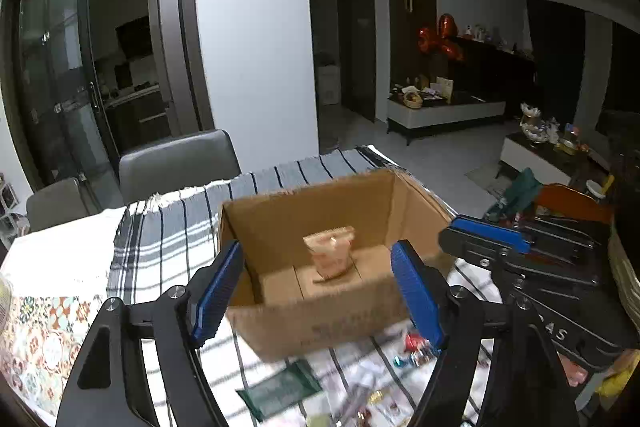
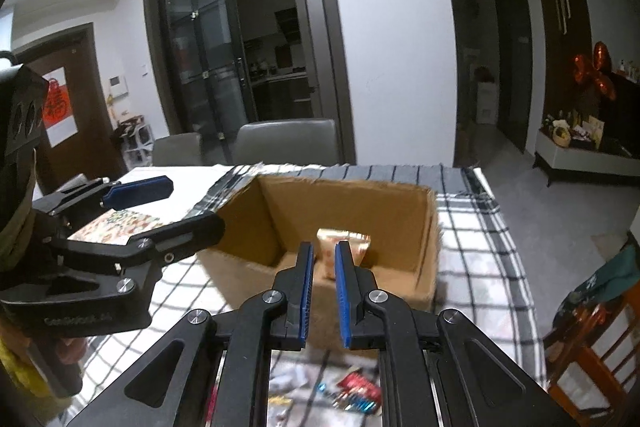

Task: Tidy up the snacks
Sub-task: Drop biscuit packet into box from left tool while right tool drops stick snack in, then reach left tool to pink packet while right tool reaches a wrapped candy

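Your left gripper [image 1: 318, 291] hangs released over the near wall of the cardboard box [image 1: 280, 323], its blue pads spread wide with nothing between them, while a tan snack packet [image 1: 330, 255] stands inside on the box floor, upright and slightly blurred. Your right gripper [image 2: 322, 291] sits just beside it to the right, clenched with only a narrow slit between its pads and holding nothing (the packet in the box shows through that slit, well beyond the fingertips). The box rests on the checked cloth [image 1: 168, 239] covering the bench, and more wrapped snacks [image 1: 416, 347] lie scattered on the cloth close in front of the box, under both grippers, beside a flat dark green packet [image 1: 280, 391]. By the look of it, one drop into the box is just done and the next pick is due: that calls for lowering a gripper to the loose sweets, opening the right one first if you choose it, and closing squarely on a single small wrapper.
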{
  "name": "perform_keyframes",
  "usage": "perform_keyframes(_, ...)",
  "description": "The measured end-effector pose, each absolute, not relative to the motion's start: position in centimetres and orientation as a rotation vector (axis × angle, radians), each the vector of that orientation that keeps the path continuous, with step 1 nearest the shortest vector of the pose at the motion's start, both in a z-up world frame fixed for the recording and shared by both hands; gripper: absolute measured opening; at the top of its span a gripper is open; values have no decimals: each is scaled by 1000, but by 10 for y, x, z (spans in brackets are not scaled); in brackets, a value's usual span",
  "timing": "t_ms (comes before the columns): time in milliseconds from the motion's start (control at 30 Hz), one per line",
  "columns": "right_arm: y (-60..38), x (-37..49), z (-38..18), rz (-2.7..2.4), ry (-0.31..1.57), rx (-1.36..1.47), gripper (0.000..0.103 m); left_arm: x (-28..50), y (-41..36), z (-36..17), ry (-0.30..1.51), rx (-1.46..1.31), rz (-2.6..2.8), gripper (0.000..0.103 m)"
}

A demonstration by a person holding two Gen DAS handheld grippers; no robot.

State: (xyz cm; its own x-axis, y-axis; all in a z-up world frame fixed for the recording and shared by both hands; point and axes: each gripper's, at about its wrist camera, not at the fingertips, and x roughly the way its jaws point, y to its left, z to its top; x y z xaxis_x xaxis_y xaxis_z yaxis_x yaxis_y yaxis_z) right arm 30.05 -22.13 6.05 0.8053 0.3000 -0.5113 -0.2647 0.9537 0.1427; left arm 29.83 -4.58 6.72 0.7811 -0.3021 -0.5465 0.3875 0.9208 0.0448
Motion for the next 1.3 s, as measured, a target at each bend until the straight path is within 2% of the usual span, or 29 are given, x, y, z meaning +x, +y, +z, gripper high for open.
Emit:
perform_keyframes(433,-184,253,22,402,656,73,13,223,-5,37,587,173,-377,75)
perform_keyframes(500,-178,249,13,409,680,64,22,216,3,27,605,169,-365,75)
perform_keyframes(533,-174,246,9,409,687,58,31,214,6,23,613,166,-361,75)
perform_keyframes(567,-171,244,5,408,690,52,33,211,9,17,631,160,-356,75)
perform_keyframes(833,-149,237,-34,445,791,22,33,199,29,-34,767,107,-332,75)
perform_keyframes(1300,-139,256,-95,456,958,60,34,212,33,-88,877,74,-350,75)
